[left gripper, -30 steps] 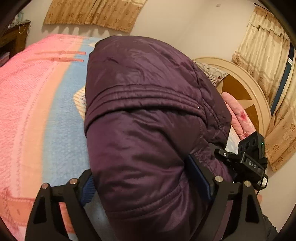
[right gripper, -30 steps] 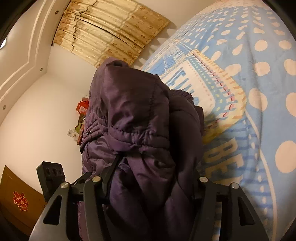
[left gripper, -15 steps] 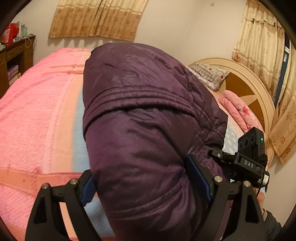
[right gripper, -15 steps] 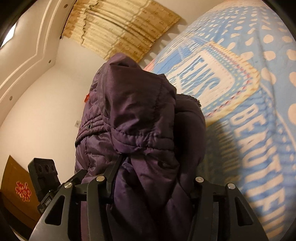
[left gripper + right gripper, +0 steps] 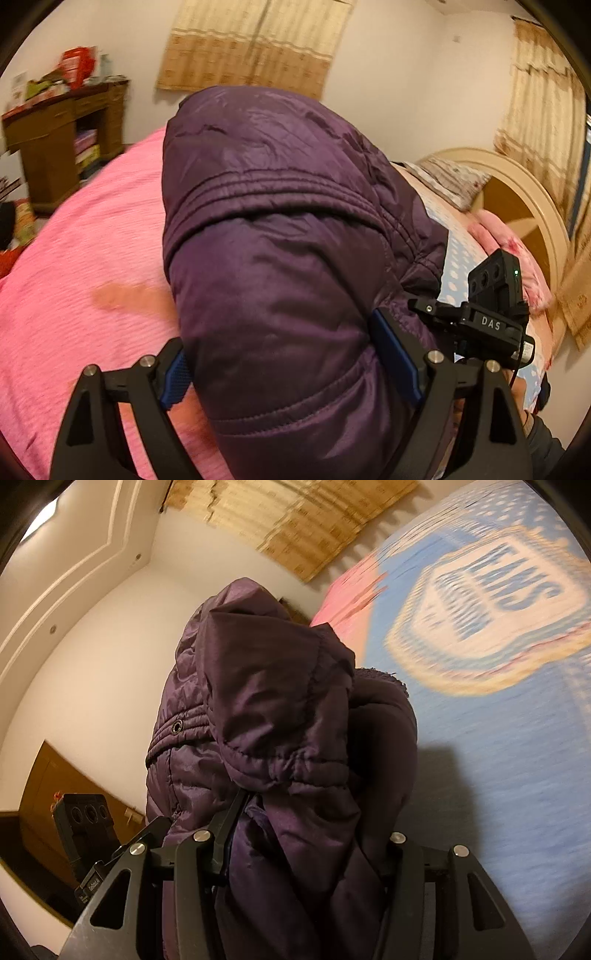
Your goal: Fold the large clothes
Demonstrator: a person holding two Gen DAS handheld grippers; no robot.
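1. The left gripper (image 5: 284,354) stands wide, both blue pads pressed into a thick padded fold of the purple coat (image 5: 280,236), which bulges up between the fingers and fills the middle of the left wrist view.
2. The right gripper (image 5: 306,834) is clamped on another bunch of the coat (image 5: 273,709) at a middling width; its jaws have just been closing a little, with the fabric between them.
3. The coat hangs between the two grippers, lifted above the bed (a snap stud shows on a stitched band in the right wrist view).
4. Under it lies a pink blanket (image 5: 85,251) on the left, and a blue dotted sheet (image 5: 509,760) with a printed badge on the right.
5. A rounded headboard (image 5: 517,192) and a pillow (image 5: 454,181) sit at the far right of the left view; a wooden cabinet (image 5: 48,147) with clutter on top stands at the far left.
6. Tan curtains (image 5: 255,40) hang on the wall behind.
7. The right gripper's black body, lettered DAS, shows beside the coat in the left view.
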